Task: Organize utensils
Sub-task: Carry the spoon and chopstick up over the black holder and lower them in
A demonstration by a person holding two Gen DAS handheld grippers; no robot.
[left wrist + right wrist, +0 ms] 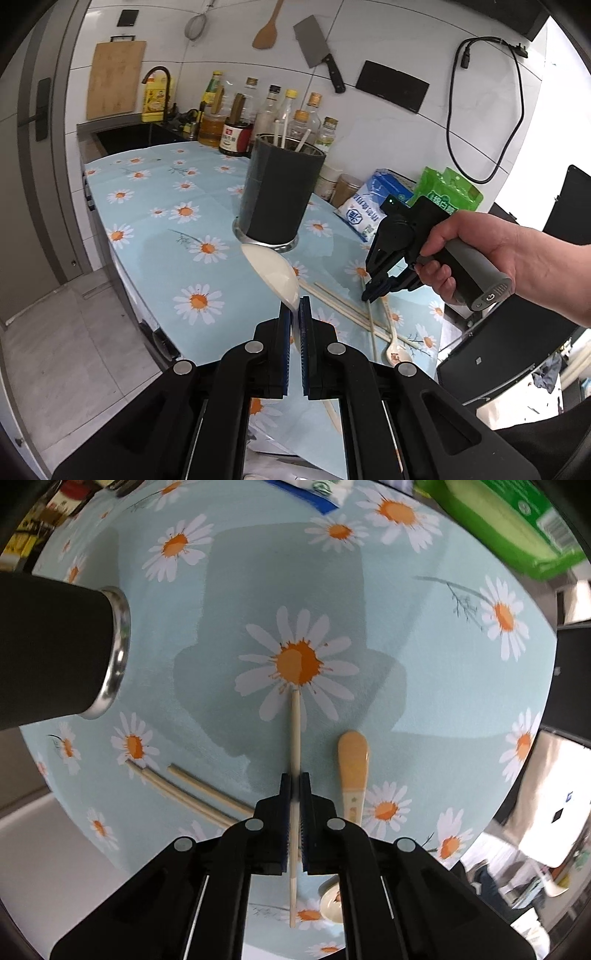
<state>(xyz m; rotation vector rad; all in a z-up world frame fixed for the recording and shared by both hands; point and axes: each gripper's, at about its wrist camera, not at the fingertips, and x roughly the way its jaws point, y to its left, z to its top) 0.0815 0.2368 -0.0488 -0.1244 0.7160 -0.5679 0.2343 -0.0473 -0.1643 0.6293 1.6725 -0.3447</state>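
Observation:
My left gripper (295, 309) is shut on a white spoon (271, 272), held above the daisy-print tablecloth (155, 206) in front of the dark utensil holder (279, 192), which has several chopsticks in it. My right gripper (295, 779) is shut on a single chopstick (295, 723) just above the cloth; it also shows in the left wrist view (369, 293). More chopsticks (192, 788) lie to its left and a cream spoon (352, 766) to its right. The holder's base (55, 650) is at the left of the right wrist view.
Oil and sauce bottles (236, 122) stand behind the holder by the wall. A blue-white bag (365, 210) and a green bag (447, 192) lie to its right. A sink (129, 136) is at the far left. The counter edge drops to the floor (74, 350).

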